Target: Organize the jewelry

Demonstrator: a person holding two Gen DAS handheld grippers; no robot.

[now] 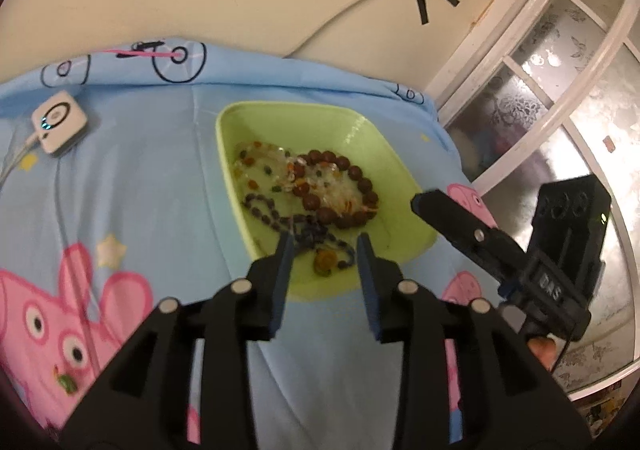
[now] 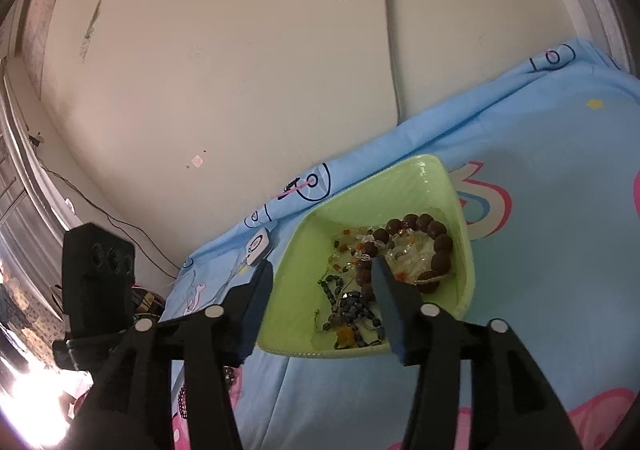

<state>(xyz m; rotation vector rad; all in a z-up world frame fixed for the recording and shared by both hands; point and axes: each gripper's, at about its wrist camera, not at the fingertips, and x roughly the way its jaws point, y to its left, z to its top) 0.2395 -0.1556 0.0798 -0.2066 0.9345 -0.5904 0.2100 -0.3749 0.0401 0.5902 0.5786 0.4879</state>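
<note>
While both pairs of tongs hang over the green tray [image 1: 360, 122], neither grips anything: the left tongs [image 1: 324, 246] stand partly open at the lower middle of the left view, their blue pads apart with only air and the near end of the tray between them, and the right tongs [image 2: 320, 274] stand partly open too, one pad outside the tray's left wall and the other over the beads.

All the jewelry lies in the tray, which sits on a blue cartoon-print cloth [image 1: 140, 178] covering the surface. A brown bead bracelet [image 1: 352, 190] curls toward the tray's right side, a dark bead strand [image 1: 276, 216] runs tangled along its lower left, and clear and coloured beads [image 1: 272, 166] are spread toward the far end. An amber piece [image 1: 325, 261] rests at the near end, just below the left pads.

My reading is that the step in hand is choosing one piece and lifting it out. To do it well, the strands need separating, since the dark strand overlaps the bracelet and a careless pull would likely drag both. The bracelet looks the easiest start: its beads are big and round, so the pads should close across the cord between two beads rather than on a bead, which could squirt out. One pair could pin the tangle while the other lifts slowly and straight up. A white gadget [image 1: 60, 126] lies at the upper left, well apart.
</note>
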